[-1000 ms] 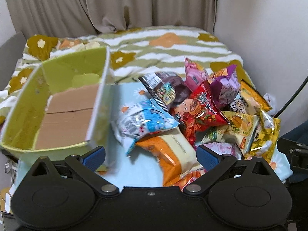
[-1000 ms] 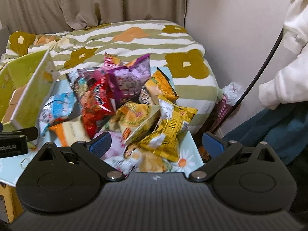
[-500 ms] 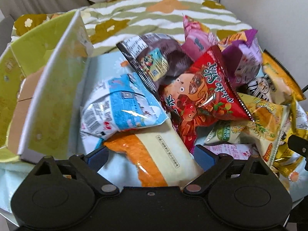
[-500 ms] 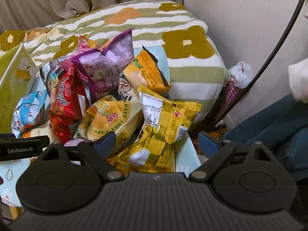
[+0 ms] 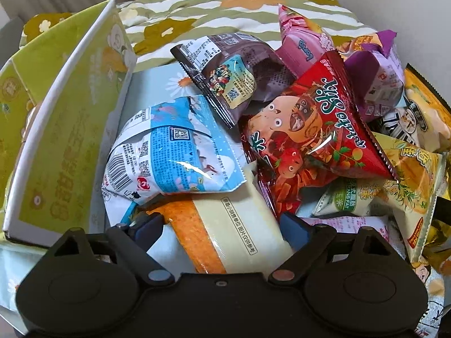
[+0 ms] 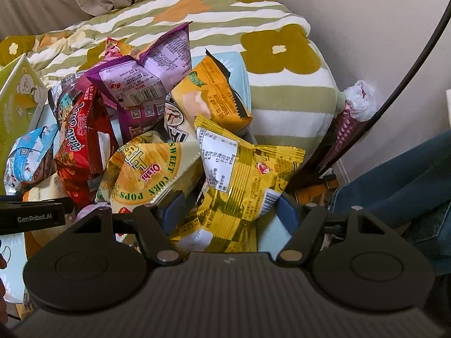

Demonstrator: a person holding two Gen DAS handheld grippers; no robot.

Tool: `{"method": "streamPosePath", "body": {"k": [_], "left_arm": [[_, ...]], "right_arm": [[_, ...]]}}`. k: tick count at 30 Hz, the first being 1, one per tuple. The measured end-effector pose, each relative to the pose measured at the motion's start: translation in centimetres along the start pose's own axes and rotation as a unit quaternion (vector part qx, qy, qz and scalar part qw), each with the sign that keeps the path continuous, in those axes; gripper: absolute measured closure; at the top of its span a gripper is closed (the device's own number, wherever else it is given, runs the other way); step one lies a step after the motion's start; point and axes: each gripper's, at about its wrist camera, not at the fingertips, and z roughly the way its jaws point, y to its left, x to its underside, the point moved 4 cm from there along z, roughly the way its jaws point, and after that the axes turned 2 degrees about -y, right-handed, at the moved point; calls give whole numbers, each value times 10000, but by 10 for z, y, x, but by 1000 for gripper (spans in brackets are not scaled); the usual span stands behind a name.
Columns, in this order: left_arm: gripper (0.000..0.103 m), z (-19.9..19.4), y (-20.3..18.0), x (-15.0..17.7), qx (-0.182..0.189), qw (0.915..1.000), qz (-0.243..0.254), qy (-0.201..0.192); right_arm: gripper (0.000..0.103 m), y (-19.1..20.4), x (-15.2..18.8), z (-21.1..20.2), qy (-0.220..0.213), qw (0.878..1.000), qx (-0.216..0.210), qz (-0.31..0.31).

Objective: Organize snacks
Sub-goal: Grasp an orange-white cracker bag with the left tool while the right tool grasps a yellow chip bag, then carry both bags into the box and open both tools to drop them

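Note:
A heap of snack packets lies on a light blue daisy cloth [image 5: 157, 84]. My left gripper [image 5: 222, 228] is low over an orange and cream packet [image 5: 225, 233], which lies between its blue pads [image 5: 149, 226]. The jaws are closing and I see no firm press. A blue and white packet [image 5: 174, 155] and a red crisp packet [image 5: 310, 140] lie just beyond. My right gripper [image 6: 229, 212] straddles a yellow packet [image 6: 239, 186], its jaws also closing, its pads [image 6: 287, 214] near the packet's sides. An open green box [image 5: 70, 140] stands at the left.
A corn pops packet [image 6: 146, 174], a purple packet [image 6: 146, 84] and an orange packet [image 6: 214, 95] crowd the heap. Behind is a flowered quilt [image 6: 197, 14]. At the right are a wall, a black cable [image 6: 394, 84] and a person's jeans leg [image 6: 394, 183].
Both grippers have come down and forward onto the heap. The left jaws have narrowed around the orange and cream packet, the right jaws around the yellow packet.

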Motion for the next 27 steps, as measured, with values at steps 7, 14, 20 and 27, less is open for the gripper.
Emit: {"method": "streamPosePath", "body": {"k": [7, 14, 20, 27], "left_arm": [[25, -4, 5, 6, 254, 9995, -194, -33], [33, -10, 7, 11, 327, 9992, -187, -121], [36, -13, 1, 12, 267, 9993, -134, -209], [38, -30, 3, 12, 305, 9988, -189, -330]], "right_arm": [[37, 3, 2, 4, 25, 10000, 12, -56], [43, -1, 4, 1, -46, 10000, 0, -26], [44, -3, 5, -2, -101, 9999, -25, -13], [47, -7, 1, -14, -245, 9997, -7, -7]]}}
